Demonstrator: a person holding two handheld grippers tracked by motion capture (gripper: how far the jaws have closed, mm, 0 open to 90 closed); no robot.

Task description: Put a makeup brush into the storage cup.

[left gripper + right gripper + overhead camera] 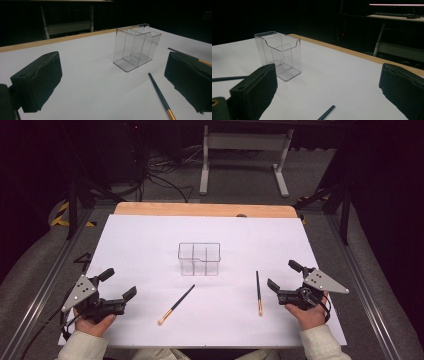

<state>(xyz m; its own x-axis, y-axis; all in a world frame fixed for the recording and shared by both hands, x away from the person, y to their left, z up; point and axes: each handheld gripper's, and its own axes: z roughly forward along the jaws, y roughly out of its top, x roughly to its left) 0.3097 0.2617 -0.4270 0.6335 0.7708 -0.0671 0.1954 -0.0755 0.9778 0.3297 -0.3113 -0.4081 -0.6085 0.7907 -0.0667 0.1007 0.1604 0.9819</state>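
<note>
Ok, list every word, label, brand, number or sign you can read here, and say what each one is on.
No readable text anywhere.
Clear plastic organizer: no print or label.
Two brushes: no lettering to be made out on the dark handles.
White sheet on the table: blank.
Left gripper and right gripper: no markings legible.

White sheet covers the table, a wood strip showing bare along the far edge. Standing upright mid-sheet, a clear box. In front of it, two brushes lie flat, well apart: left brush slanted, right brush nearly straight, pointing away.
</note>
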